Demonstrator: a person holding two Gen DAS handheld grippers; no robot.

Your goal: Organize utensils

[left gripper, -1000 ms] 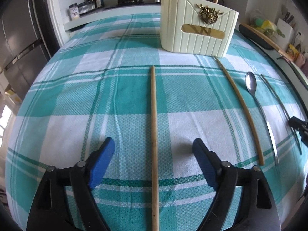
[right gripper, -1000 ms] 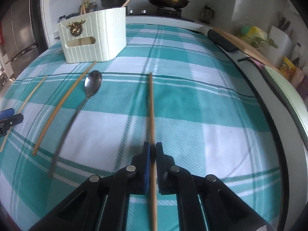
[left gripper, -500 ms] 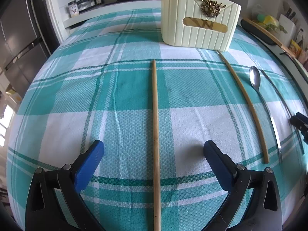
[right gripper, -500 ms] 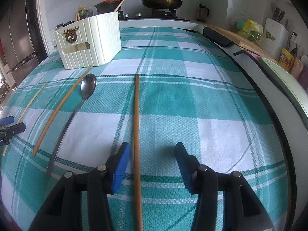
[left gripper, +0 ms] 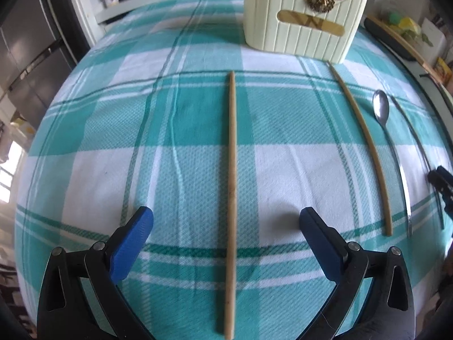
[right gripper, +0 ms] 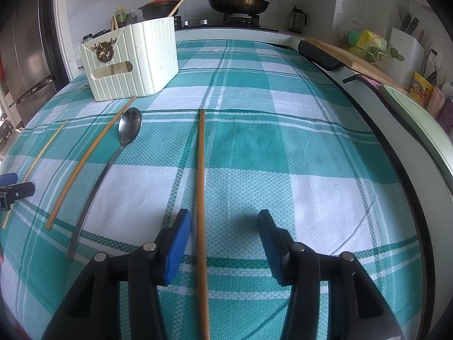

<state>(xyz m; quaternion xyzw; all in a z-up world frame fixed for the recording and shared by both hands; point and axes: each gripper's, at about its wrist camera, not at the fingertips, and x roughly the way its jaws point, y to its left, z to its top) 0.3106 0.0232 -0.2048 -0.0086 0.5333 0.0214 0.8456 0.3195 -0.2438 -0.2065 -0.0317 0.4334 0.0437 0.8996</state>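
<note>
My left gripper (left gripper: 226, 223) hangs over a teal and white checked tablecloth (left gripper: 175, 130) with its blue pads spread wide, touching nothing. A wooden chopstick (left gripper: 232, 170) lies flat on the cloth between those jaws, about midway between the pads, its long axis running straight ahead from the gripper toward a cream ribbed utensil holder (left gripper: 303, 22) that stands beyond its far tip (the tip stops short of the holder). My right gripper (right gripper: 225, 226) is partly open, its pads clear of a second chopstick (right gripper: 201, 187) that lies between the jaws, closer to the left pad and also pointing straight ahead. Left of these jaws lie a metal spoon (right gripper: 113, 161), bowl end farthest away, and a third chopstick (right gripper: 90, 161), both slanting toward the holder.
</note>
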